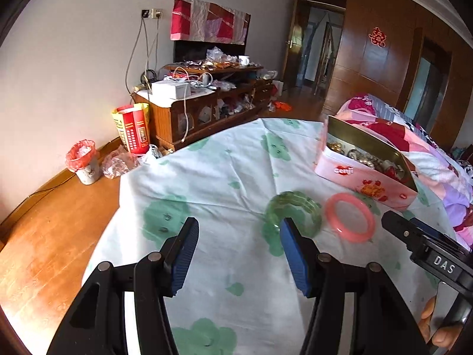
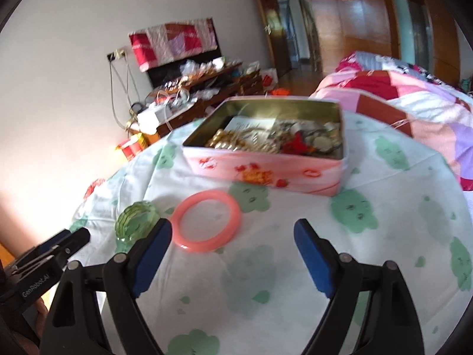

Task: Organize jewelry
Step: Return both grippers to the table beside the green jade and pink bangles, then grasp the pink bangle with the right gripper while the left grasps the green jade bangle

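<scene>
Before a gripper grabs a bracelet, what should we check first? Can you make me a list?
1. Right gripper open and empty: ok.
2. Left gripper open and empty: ok.
3. Pink bangle lying flat, free on the cloth: ok.
4. Green bangle clear of the pink one: cannot tell, they look very close.
5. Tin lid off, ready: ok.
6. Room left in the tin: ok, part of its floor looks bare.

A lived-in home bedroom. A bed with a patchwork quilt lies at two o'clock; a cluttered low wooden cabinet stands against the white wall at eleven o'clock. Wood-panelled wardrobe doors bear a red paper ornament, and a lined wastebasket sits on the wooden floor.
</scene>
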Motion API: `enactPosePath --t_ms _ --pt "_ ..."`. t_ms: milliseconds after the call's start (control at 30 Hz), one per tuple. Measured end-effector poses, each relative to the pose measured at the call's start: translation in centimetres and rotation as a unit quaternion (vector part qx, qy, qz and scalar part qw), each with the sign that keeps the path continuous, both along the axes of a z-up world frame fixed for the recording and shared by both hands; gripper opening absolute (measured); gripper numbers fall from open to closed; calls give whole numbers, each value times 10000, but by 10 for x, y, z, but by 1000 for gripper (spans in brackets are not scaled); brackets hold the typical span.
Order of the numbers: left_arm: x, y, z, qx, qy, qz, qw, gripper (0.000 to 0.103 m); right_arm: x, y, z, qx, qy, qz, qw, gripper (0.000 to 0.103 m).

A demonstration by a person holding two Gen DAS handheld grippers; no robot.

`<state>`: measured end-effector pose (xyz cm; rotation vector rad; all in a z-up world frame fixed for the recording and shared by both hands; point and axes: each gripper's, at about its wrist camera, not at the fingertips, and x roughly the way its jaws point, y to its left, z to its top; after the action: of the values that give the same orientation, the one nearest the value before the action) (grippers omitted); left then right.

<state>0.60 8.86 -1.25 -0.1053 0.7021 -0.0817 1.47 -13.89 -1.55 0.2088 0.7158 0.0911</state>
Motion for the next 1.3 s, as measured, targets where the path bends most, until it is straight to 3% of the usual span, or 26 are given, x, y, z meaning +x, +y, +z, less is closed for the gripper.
enactPosePath --t_ms 133,433,767,967,1067,1300 --pt "5 9 -1 46 102 140 9998 58 25 16 -6 -162 413 215 9988 87" --pt "5 13 -1 31 79 81 9999 60 57 62 -30 -1274 921 626 9856 88" --pt "7 13 -9 -156 361 -62 9992 62 51 60 -29 -1186 927 694 9862 82" --pt "7 4 -7 -140 325 -224 9991 74 43 48 -22 -824 692 556 9926 82" --pt "10 -2 -6 -238 394 -336 9984 75 27 33 -10 -421 190 465 9978 82" --pt "32 -32 0 43 391 -802 9960 75 9 26 7 -402 -441 162 9981 82"
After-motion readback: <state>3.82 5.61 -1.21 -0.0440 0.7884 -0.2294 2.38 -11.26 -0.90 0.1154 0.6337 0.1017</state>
